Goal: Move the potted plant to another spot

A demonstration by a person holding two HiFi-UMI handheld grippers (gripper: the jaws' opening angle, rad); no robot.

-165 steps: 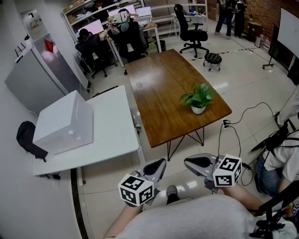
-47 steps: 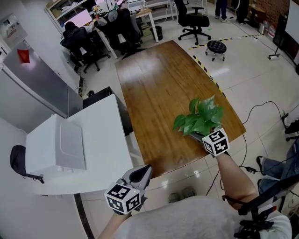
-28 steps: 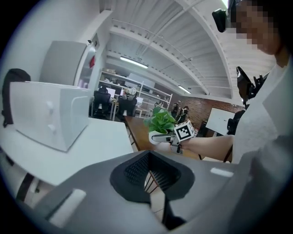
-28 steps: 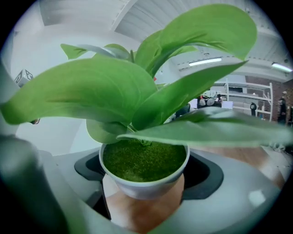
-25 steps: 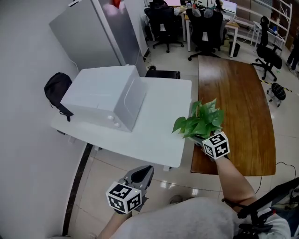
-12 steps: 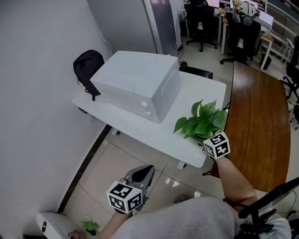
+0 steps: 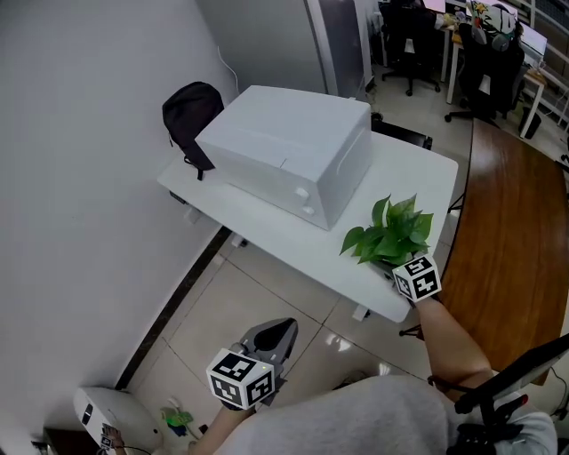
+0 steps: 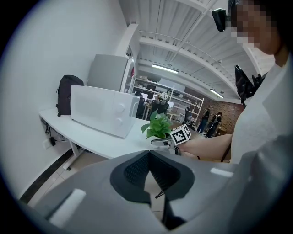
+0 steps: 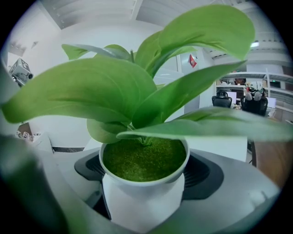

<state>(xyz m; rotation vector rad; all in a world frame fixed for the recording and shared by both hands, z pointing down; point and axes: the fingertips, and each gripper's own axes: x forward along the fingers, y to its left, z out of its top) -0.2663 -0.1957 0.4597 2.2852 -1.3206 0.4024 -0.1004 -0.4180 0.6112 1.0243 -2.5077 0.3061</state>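
Observation:
The potted plant [image 7: 389,233], broad green leaves in a small white pot [image 9: 144,196], hangs over the near right part of the white table [image 7: 267,222]. My right gripper [image 7: 393,263] is shut on the pot, one grey jaw on each side [image 9: 144,183]; the leaves hide its tips in the head view. I cannot tell if the pot touches the tabletop. My left gripper [image 7: 272,336] is low over the floor, in front of the table, shut and holding nothing [image 8: 149,155]. The plant [image 8: 158,128] shows past it in the left gripper view.
A big white box-shaped appliance [image 7: 284,151] fills the table's far half, left of the plant. A black backpack [image 7: 191,111] hangs at the table's far left end. The brown wooden table [image 7: 511,240] adjoins on the right. Office chairs [image 7: 418,22] stand behind.
The plant was lifted off the wooden table in my right gripper and carried left to above the white table. My left gripper came along, shut and empty.

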